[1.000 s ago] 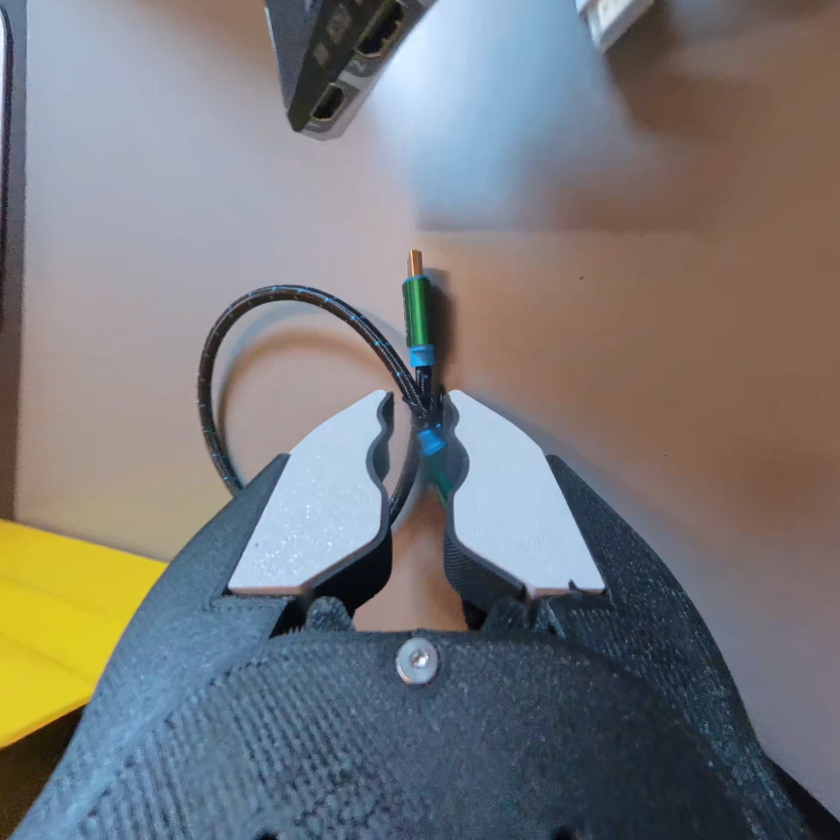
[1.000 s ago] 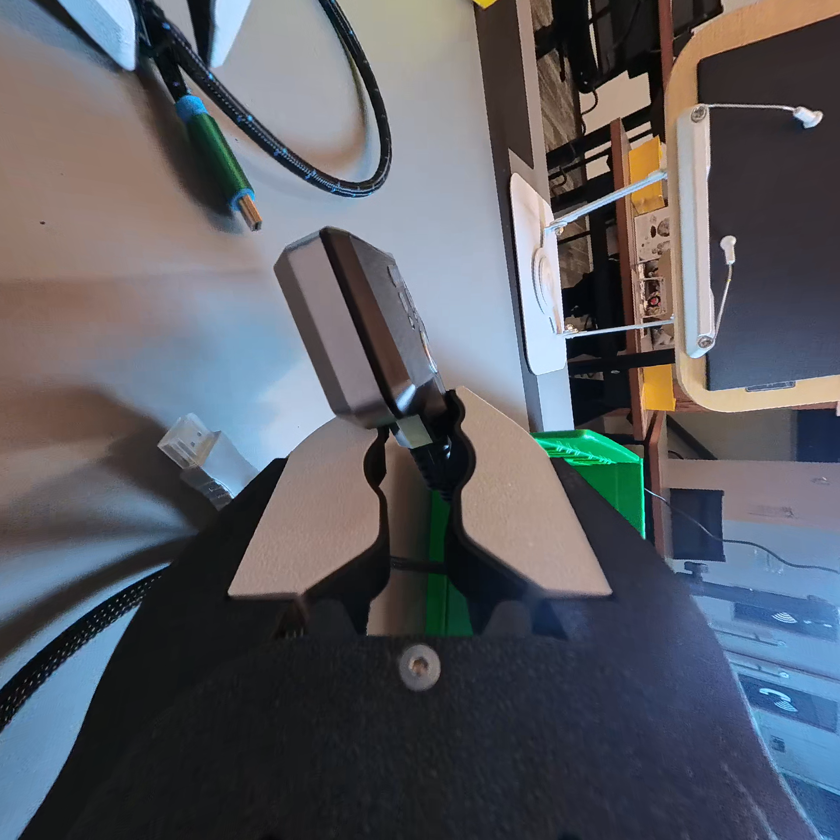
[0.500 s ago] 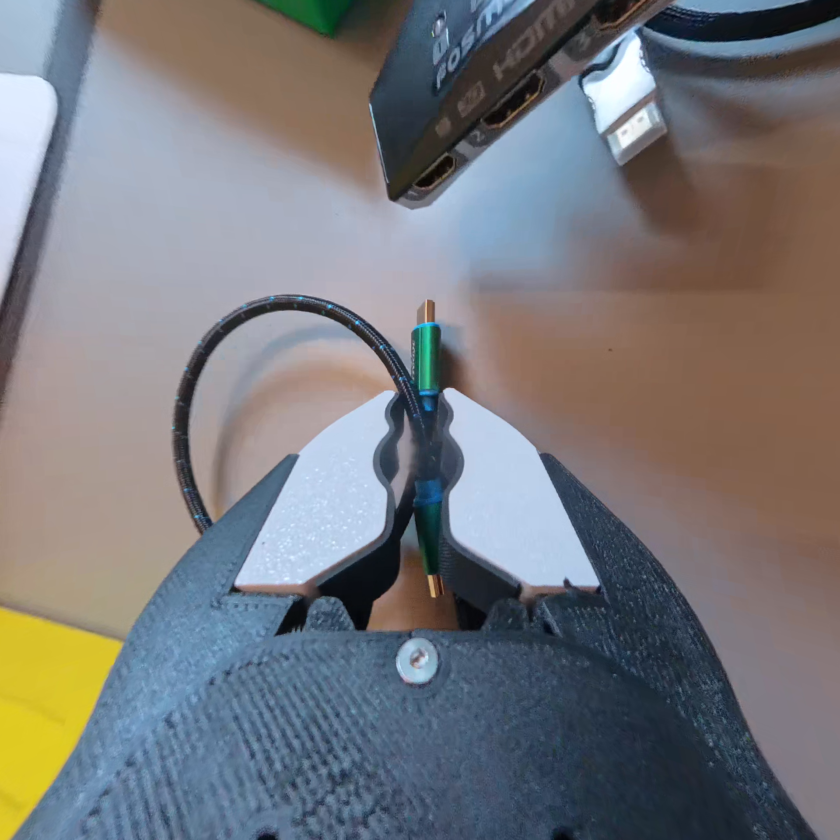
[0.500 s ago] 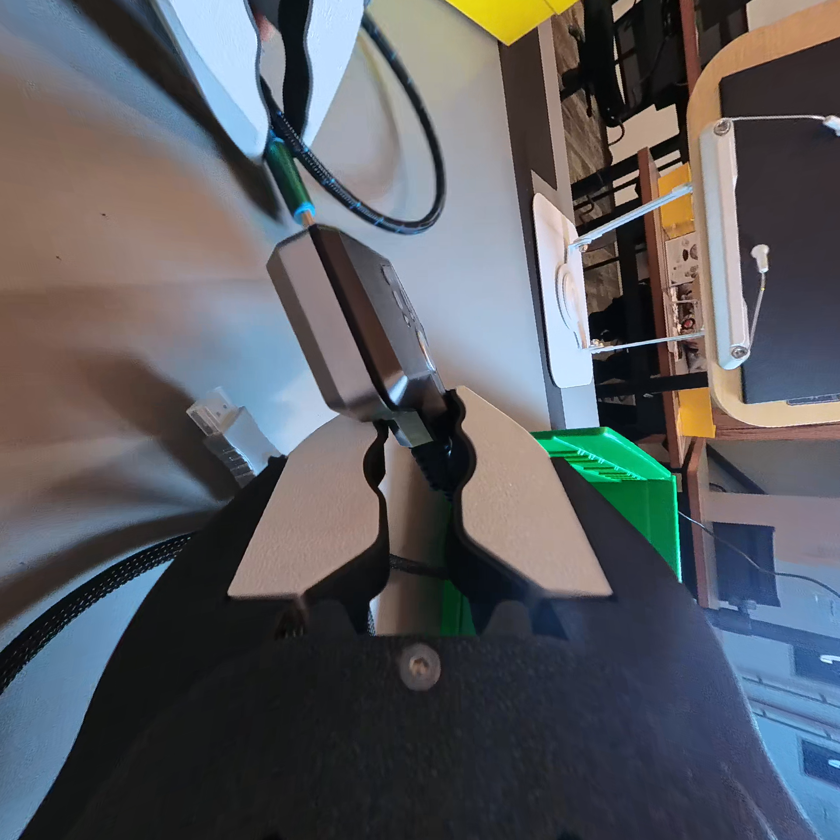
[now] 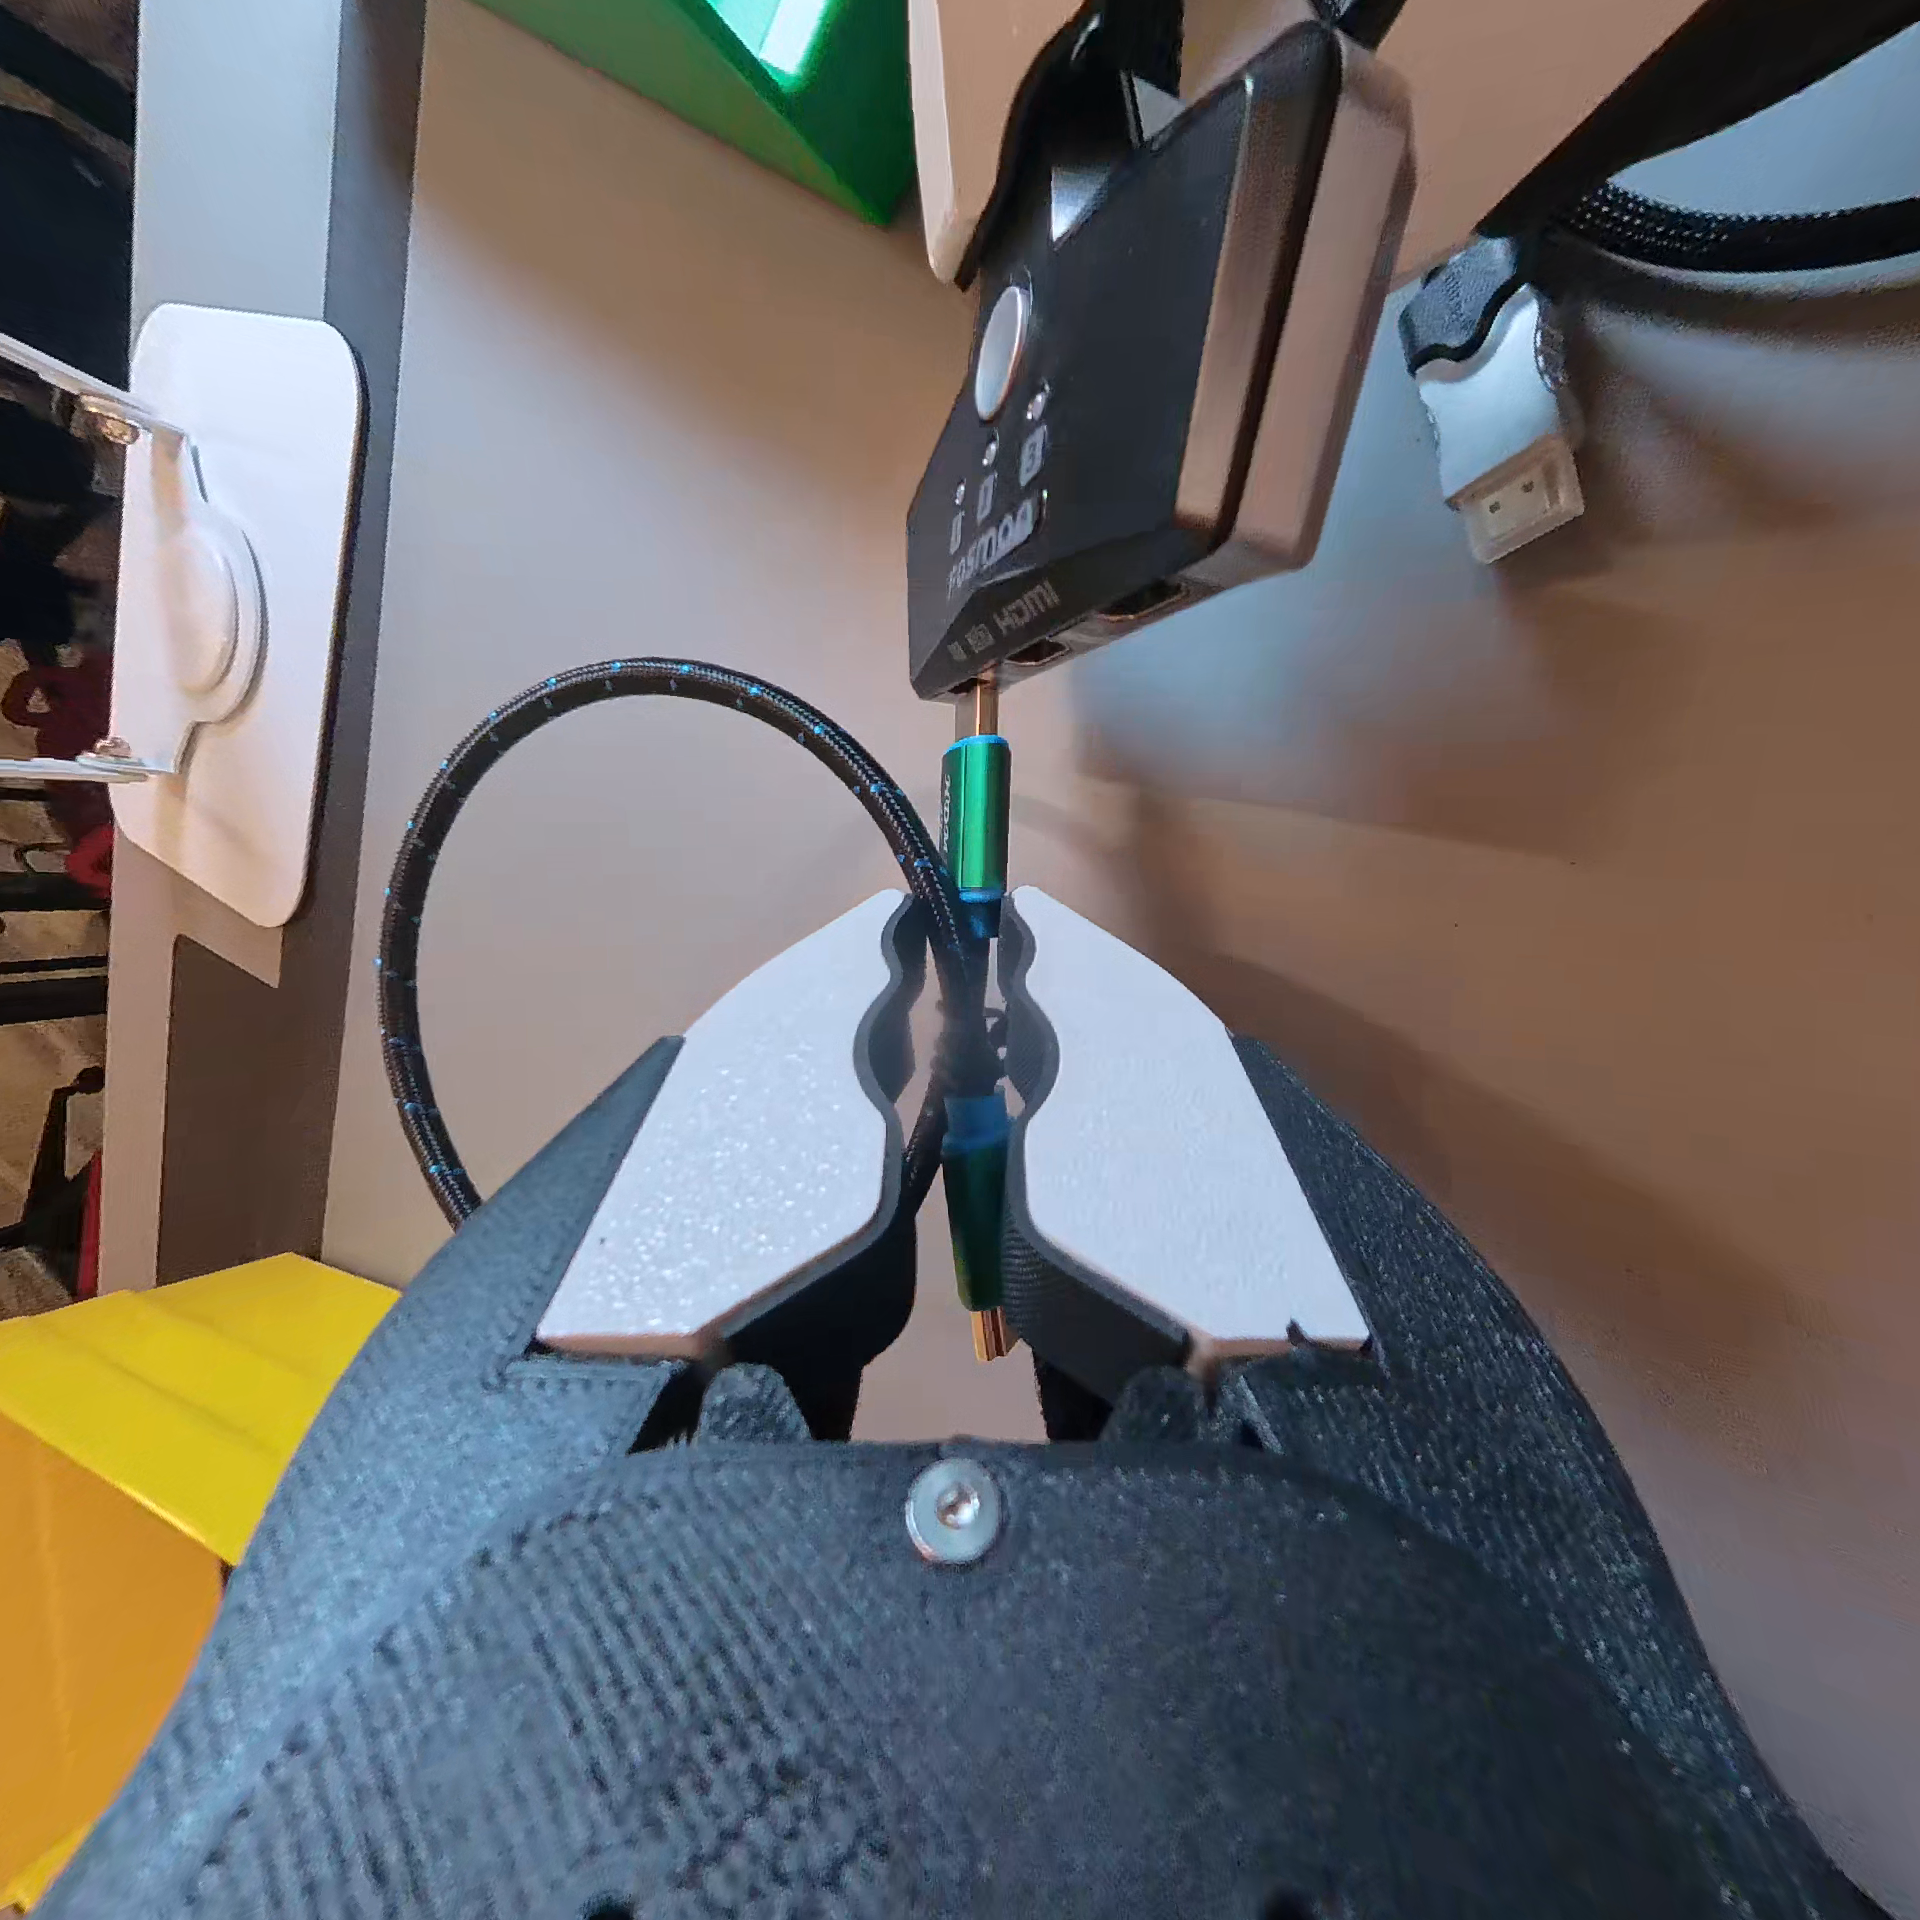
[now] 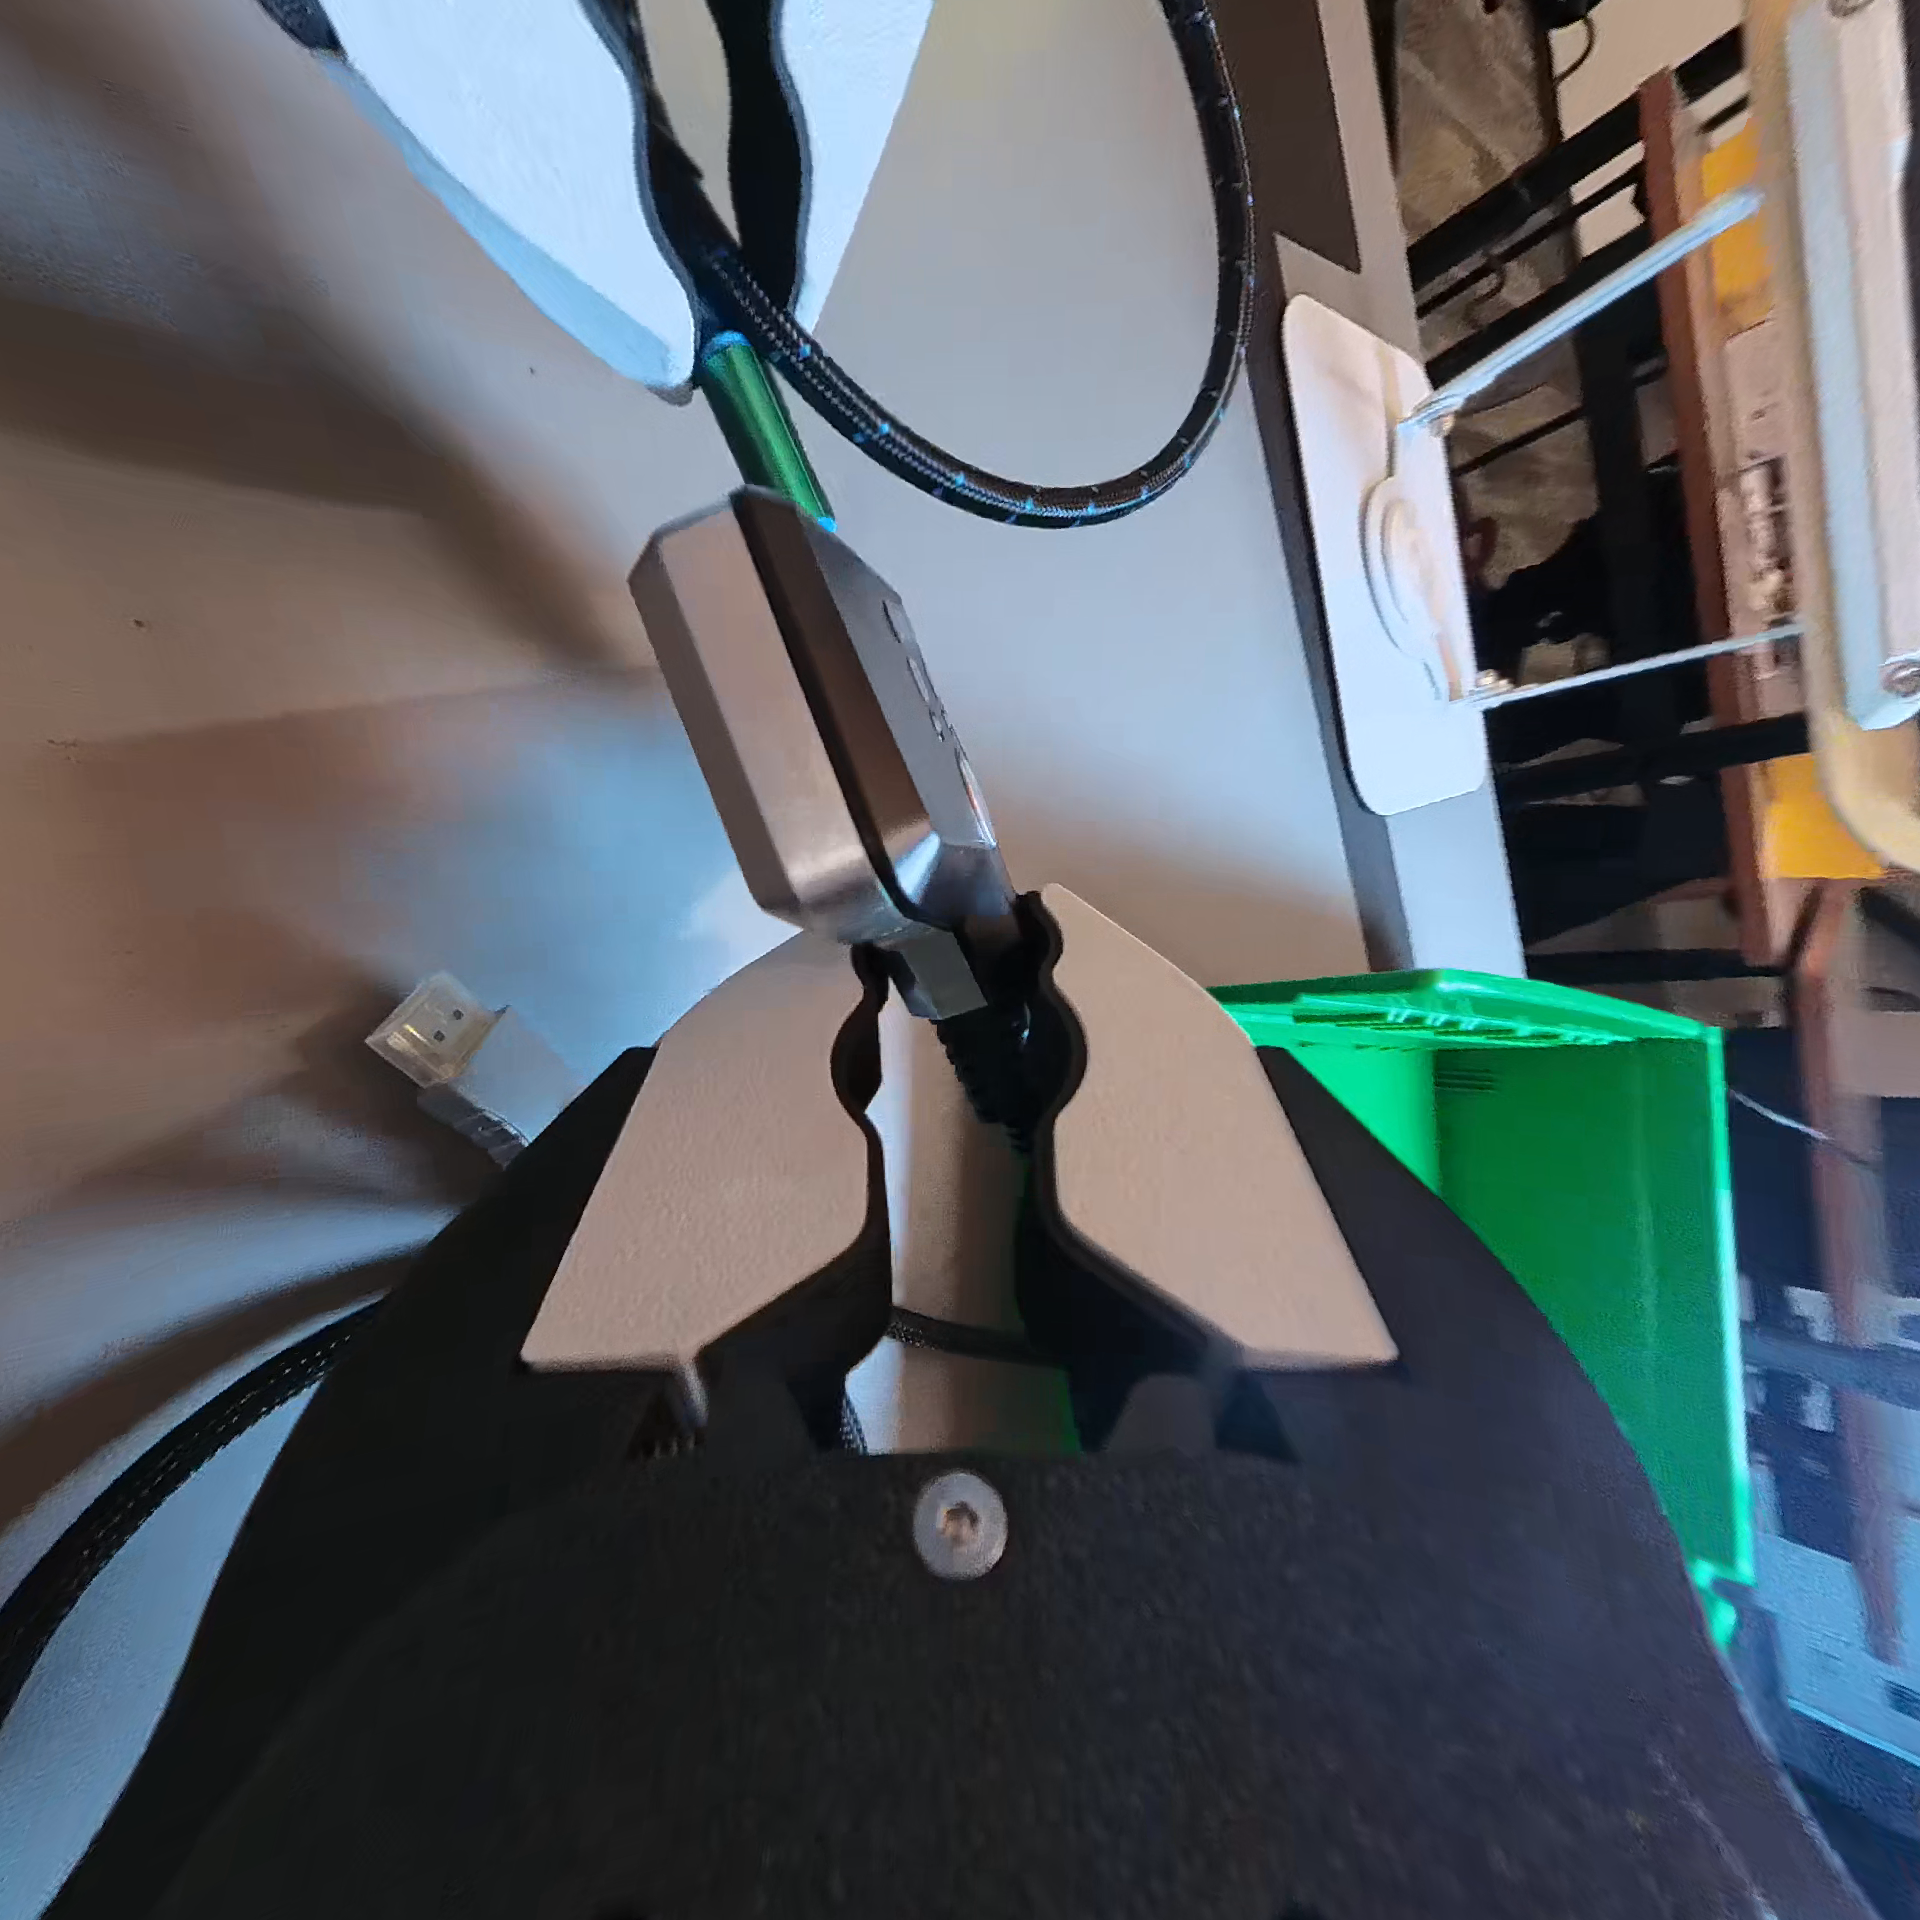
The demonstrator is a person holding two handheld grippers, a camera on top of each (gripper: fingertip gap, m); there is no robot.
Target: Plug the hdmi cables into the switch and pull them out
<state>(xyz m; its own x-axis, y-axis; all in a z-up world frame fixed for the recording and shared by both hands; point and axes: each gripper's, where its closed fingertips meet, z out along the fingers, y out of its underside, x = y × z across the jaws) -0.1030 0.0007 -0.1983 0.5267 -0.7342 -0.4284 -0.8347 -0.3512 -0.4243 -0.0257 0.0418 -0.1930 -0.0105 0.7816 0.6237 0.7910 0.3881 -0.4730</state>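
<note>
workshop or lab, storage bins (green (image 6: pixel 1558 1195), yellow (image 5: pixel 135 1455)), cluttered shelving (image 6: pixel 1621 623)

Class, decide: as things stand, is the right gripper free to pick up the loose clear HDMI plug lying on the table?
Probably not: the right gripper is shut on the switch's cable end, holding the switch; the clear plug lies unobstructed beside it.

Left gripper (image 5: pixel 966 914) and right gripper (image 6: pixel 961 920) face each other, both clamped
</note>
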